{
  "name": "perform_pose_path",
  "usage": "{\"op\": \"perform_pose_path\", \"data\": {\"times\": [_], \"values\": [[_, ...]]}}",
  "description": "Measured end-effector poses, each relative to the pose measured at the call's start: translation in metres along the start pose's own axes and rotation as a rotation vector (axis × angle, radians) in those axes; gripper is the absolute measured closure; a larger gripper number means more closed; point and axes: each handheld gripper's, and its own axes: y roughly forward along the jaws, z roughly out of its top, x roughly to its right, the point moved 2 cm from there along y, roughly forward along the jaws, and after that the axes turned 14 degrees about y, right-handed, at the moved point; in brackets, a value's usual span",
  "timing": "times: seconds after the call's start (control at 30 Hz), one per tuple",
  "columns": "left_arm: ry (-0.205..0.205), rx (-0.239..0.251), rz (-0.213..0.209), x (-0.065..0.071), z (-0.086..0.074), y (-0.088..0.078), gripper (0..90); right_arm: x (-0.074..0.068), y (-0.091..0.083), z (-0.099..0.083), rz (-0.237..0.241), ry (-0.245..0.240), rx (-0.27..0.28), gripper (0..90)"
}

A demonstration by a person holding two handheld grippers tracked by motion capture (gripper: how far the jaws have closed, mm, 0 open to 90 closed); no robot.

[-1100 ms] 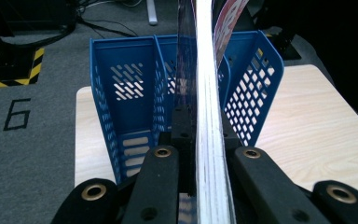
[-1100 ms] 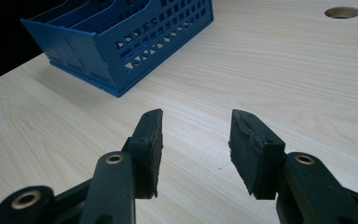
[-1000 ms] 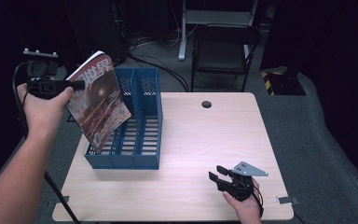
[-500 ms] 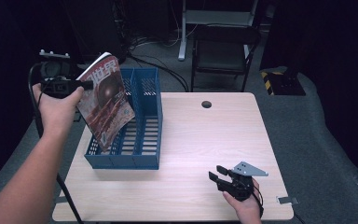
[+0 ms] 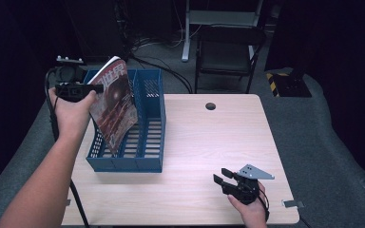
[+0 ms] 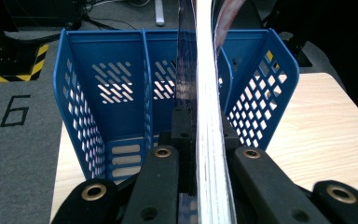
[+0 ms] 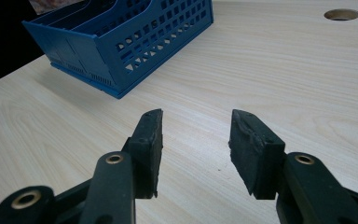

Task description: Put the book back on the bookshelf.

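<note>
Magazine edge-on above the file rack's slots

Left gripper (image 6: 189,140), jaws clamped on the magazine (image 5: 115,102), holds it over the blue rack (image 5: 148,161); right gripper (image 5: 228,181) rests on the tabletop (image 5: 209,142), jaws apart, empty.

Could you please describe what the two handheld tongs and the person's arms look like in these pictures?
Both tongs are black. The left tongs have two flat linkage arms with brass-coloured rivets, and a black cable trails from them. The right tongs end in blocky, matte black pads with the same brass rivets, and carry a grey three-cornered plate on top. Both forearms are bare, with no sleeves showing.
</note>
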Motion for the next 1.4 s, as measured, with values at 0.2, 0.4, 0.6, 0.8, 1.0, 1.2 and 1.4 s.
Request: {"op": "perform_pose_path", "data": {"times": [0.2,0.4,0.6,0.8,1.0,1.2,1.4], "values": [[-0.015,-0.004,0.012,-0.001,-0.004,0.009,83.9,0.0,-0.001,0.0,0.003,0.006,0.0,54.2],[-0.027,-0.013,0.024,-0.003,-0.01,0.019,83.9,0.0,0.0,0.0,0.002,0.001,-0.001,54.2],[-0.039,-0.021,0.027,-0.005,-0.017,0.029,83.9,-0.001,0.0,0.0,0.002,0.001,-0.006,54.2],[-0.042,-0.026,0.024,-0.003,-0.026,0.038,83.9,0.0,0.0,0.0,0.001,0.001,0.001,54.2],[-0.041,-0.029,0.022,-0.001,-0.032,0.046,83.9,-0.001,0.001,0.0,0.003,-0.002,-0.009,54.2],[-0.04,-0.041,0.021,0.0,-0.04,0.054,83.9,0.0,0.001,0.0,0.005,-0.003,-0.004,54.2],[-0.047,-0.062,0.017,0.002,-0.047,0.062,83.9,0.0,0.001,0.0,0.004,-0.001,-0.004,54.2]]}}
